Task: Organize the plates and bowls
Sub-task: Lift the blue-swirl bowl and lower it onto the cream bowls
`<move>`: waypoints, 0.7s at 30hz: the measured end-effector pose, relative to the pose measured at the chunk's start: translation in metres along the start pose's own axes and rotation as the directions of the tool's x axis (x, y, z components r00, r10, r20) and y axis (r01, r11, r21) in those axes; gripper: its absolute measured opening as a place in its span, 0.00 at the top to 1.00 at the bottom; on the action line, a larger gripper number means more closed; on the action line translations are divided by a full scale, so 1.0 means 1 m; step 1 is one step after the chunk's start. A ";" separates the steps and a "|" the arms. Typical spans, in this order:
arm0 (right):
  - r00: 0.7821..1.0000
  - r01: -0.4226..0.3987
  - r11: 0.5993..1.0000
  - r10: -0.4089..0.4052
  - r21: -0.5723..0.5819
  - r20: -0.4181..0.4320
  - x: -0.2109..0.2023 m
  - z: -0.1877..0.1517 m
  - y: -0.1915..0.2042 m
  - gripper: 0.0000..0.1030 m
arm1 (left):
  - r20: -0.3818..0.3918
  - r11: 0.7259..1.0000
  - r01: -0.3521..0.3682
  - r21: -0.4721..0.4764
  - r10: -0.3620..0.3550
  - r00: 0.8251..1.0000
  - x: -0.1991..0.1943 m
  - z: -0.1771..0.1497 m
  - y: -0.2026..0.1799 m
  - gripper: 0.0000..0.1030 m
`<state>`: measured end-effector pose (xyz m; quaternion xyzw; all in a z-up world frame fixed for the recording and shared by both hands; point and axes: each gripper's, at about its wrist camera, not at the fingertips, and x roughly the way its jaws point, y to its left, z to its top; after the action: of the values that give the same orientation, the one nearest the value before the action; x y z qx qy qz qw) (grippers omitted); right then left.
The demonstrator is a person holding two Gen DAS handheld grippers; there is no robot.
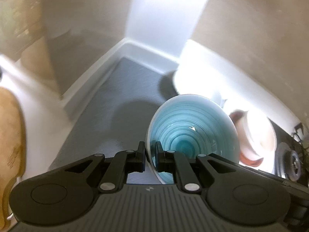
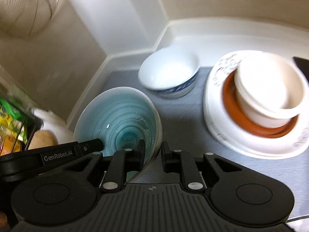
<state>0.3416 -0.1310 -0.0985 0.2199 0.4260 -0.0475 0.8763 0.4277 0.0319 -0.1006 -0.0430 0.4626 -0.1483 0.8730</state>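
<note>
Right now both grippers are clamped on the same teal bowl (image 2: 119,119), each pinching its rim from a different side: the left gripper (image 1: 150,155) has one finger inside the bowl and one outside on the near edge, and the right gripper (image 2: 153,154) does the same at the opposite rim, its jaws standing a little wider over the thicker wall. The bowl hangs tilted above the grey mat (image 2: 127,77) of the white tray (image 2: 135,54), apparently not resting on it, with its shadow falling on the mat below. Behind it sits a white bowl with a blue pattern (image 2: 169,73), and to the right a stack of a white plate (image 2: 222,135), a brown dish (image 2: 229,100) and a cream bowl (image 2: 270,89) on top. The main risk, as I judge it, is the glazed rim slipping out of one pinch, since each grip covers only a narrow strip of smooth ceramic; if the two hands drift apart or twist against each other, the bowl could pop free and drop onto the mat or knock the patterned bowl. Swinging it toward the stack could also clip the cream bowl, which already sits tilted and looks easy to unseat. Both views are blurred, so exact clearances are hard to read.
</note>
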 end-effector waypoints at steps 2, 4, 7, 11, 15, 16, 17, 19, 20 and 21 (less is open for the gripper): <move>0.999 0.015 1.000 -0.016 0.011 0.030 -0.011 0.002 -0.007 0.82 | 0.016 0.999 0.026 0.022 -0.026 1.000 -0.002 0.005 -0.012 0.90; 0.998 0.031 0.999 -0.032 0.024 0.059 -0.020 0.006 -0.013 0.82 | 0.026 0.998 0.056 0.043 -0.057 0.998 -0.004 0.009 -0.026 0.90; 0.992 0.056 0.997 -0.062 0.053 0.106 -0.037 0.011 -0.027 0.82 | 0.037 0.992 0.099 0.079 -0.102 0.994 -0.005 0.014 -0.047 0.90; 0.984 0.088 0.993 -0.100 0.083 0.149 -0.056 0.019 -0.046 0.82 | 0.049 0.982 0.147 0.117 -0.153 0.987 0.000 0.020 -0.077 0.90; 0.972 0.127 0.986 -0.145 0.107 0.185 -0.075 0.030 -0.070 0.82 | 0.045 0.968 0.191 0.161 -0.200 0.979 0.009 0.028 -0.109 0.90; 0.969 0.138 0.984 -0.158 0.112 0.192 -0.078 0.033 -0.077 0.82 | 0.042 0.965 0.200 0.168 -0.210 0.977 0.012 0.029 -0.115 0.90; 0.966 0.147 0.982 -0.168 0.116 0.196 -0.077 0.035 -0.081 0.82 | 0.036 0.963 0.209 0.170 -0.218 0.975 0.013 0.029 -0.120 0.91; 0.962 0.162 0.979 -0.185 0.126 0.200 -0.080 0.038 -0.095 0.82 | 0.010 0.960 0.223 0.171 -0.228 0.974 0.026 0.033 -0.132 0.91; 0.960 0.170 0.976 -0.195 0.135 0.198 -0.079 0.041 -0.101 0.82 | -0.001 0.958 0.227 0.175 -0.230 0.973 0.032 0.034 -0.138 0.91; 0.959 0.178 0.974 -0.204 0.141 0.196 -0.078 0.043 -0.107 0.82 | -0.011 0.957 0.229 0.178 -0.231 0.973 0.038 0.036 -0.143 0.91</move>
<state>0.2948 -0.2534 -0.0521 0.2246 0.3470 -0.1806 0.8925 0.4458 -0.1175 -0.0803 -0.0189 0.4349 -0.2895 0.8525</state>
